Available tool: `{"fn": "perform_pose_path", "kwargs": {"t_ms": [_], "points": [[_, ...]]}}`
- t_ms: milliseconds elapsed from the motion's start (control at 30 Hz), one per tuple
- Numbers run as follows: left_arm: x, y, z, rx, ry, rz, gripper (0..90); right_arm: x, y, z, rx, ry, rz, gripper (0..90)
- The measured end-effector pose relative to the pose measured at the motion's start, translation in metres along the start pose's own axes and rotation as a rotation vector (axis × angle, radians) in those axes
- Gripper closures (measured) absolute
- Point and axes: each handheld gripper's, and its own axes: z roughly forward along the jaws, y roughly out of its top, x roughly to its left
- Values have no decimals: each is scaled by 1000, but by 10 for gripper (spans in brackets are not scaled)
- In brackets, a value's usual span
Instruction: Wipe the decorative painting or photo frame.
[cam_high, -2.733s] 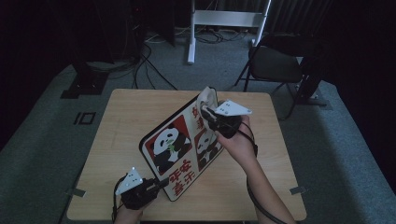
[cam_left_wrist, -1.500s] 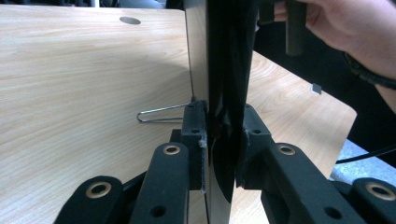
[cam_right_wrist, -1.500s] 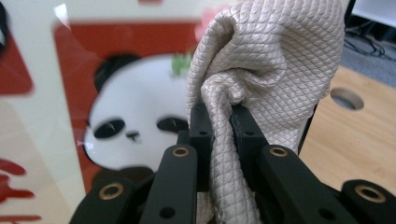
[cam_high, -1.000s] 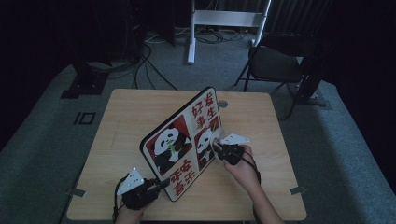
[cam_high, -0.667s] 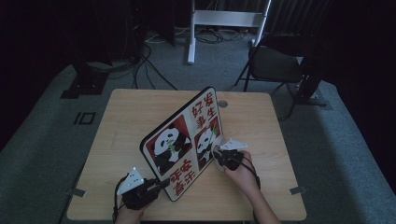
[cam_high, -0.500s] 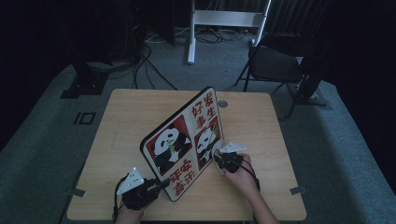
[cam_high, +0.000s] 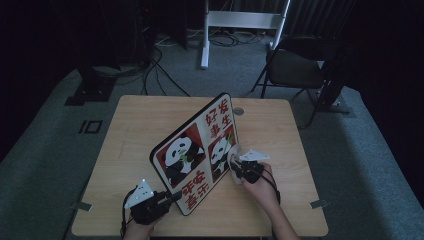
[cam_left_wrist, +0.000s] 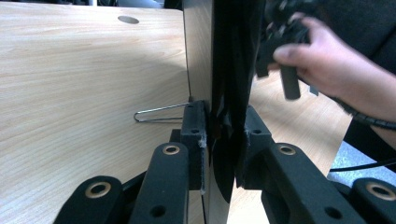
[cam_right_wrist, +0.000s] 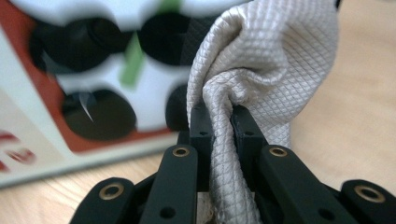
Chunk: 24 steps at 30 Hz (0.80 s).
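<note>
A panda picture board (cam_high: 197, 150) with red characters stands tilted on its lower edge on the wooden table (cam_high: 130, 130). My left gripper (cam_high: 172, 196) is shut on the board's near lower corner (cam_left_wrist: 224, 140), with both pads clamped on its edge. A thin wire stand (cam_left_wrist: 159, 113) pokes out behind the board. My right gripper (cam_high: 236, 167) is shut on a bunched pale grey cloth (cam_right_wrist: 252, 74), and the cloth is pressed against the board's panda print (cam_right_wrist: 98, 60) at its right side. The right hand (cam_left_wrist: 327, 70) also appears in the left gripper view.
A small round hole (cam_high: 239, 111) sits in the table near the far edge. Beyond the table stand a dark folding chair (cam_high: 295, 70) and a white metal frame (cam_high: 240, 20), with cables on the grey floor.
My right gripper carried the cloth from the board's upper right corner down to its lower right part. The left gripper and the board stayed put.
</note>
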Motion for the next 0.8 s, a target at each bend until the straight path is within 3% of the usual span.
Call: {"fn": "perform_pose_path", "kwargs": {"t_ms": [367,567,800], "points": [[-1,0,0,2,9,4,775,13,62,-54,-220,10,-55,816],[-1,0,0,0,13,6,777,22,89,-75,-312,15,-87,816],[0,0,-1,3,15,8,779,35,126,-90,-377,24,-150,816]]}}
